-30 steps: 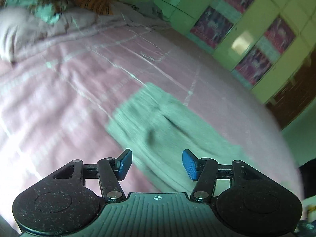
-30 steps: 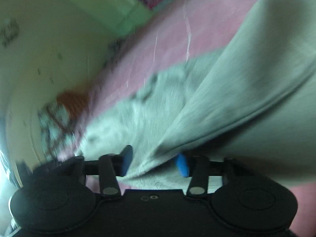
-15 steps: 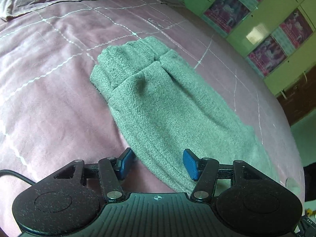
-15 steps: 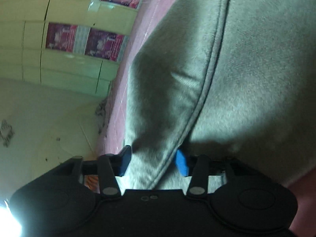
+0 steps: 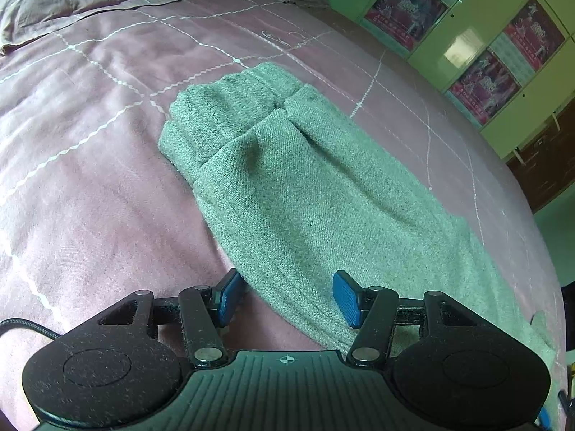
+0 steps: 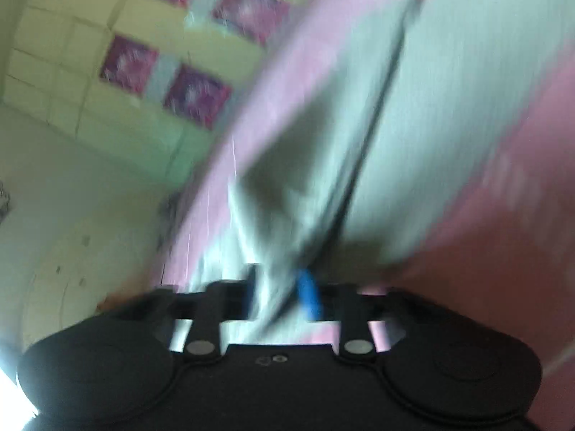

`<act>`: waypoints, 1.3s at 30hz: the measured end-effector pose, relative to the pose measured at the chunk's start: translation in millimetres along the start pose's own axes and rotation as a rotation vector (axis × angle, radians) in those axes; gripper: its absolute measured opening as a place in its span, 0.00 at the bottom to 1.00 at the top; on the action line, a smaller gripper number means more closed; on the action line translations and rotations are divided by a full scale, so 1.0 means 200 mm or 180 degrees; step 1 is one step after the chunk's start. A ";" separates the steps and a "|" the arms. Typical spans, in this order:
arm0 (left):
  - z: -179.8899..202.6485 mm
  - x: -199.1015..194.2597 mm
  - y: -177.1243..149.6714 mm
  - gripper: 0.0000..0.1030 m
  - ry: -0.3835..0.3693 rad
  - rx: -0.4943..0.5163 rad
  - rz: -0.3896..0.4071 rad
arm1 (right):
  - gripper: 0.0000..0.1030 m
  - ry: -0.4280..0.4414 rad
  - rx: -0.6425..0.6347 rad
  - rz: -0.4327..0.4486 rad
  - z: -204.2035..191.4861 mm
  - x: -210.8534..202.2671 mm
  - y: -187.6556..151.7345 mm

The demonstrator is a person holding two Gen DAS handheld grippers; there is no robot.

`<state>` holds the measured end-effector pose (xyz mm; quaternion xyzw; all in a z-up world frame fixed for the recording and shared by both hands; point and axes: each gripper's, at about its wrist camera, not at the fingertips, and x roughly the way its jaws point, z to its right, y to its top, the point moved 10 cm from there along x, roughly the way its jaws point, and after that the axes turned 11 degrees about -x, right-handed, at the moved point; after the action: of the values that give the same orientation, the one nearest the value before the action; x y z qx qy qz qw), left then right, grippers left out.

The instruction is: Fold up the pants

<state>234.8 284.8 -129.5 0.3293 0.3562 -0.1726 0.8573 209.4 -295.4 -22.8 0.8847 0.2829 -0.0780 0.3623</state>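
- Grey pants (image 5: 309, 194) are lying folded on the pink bed (image 5: 90, 186), their near edge passing between the left hand-held gripper (image 5: 284, 298), whose jaws are gaping apart untouched.
- Bare bedspread is stretching out left of that gripper.
- The right hand-held gripper (image 6: 278, 296) is opening, blurred cloth still between its jaws.

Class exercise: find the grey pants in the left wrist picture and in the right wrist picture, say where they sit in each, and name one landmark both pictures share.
Left wrist view: the grey pants run from the centre down to the lower right on the pink bedsheet.
Right wrist view: blurred, the pants fill the upper right and narrow down toward the right gripper.
Shared landmark: the green cabinet with pink posters.
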 end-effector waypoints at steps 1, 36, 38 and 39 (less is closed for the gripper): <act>0.00 0.00 0.00 0.55 0.0008 0.0006 0.0005 | 0.47 -0.0049 0.0034 0.0099 0.04 -0.02 0.08; 0.02 -0.01 -0.01 0.55 0.0105 0.0162 0.0006 | 0.03 -0.0978 -0.0244 0.0196 0.58 -0.04 0.74; 0.01 -0.01 -0.01 0.55 0.0097 0.0164 0.0014 | 0.03 -0.0950 -0.0420 0.0443 0.51 -0.20 0.74; 0.01 -0.01 -0.01 0.55 0.0093 0.0162 0.0018 | 0.03 -0.0979 -0.0466 0.0576 0.49 -0.27 0.73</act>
<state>234.0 282.0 -128.4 0.3545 0.3632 -0.1743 0.8438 252.4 -471.2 13.0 0.8555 0.1484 -0.1585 0.4701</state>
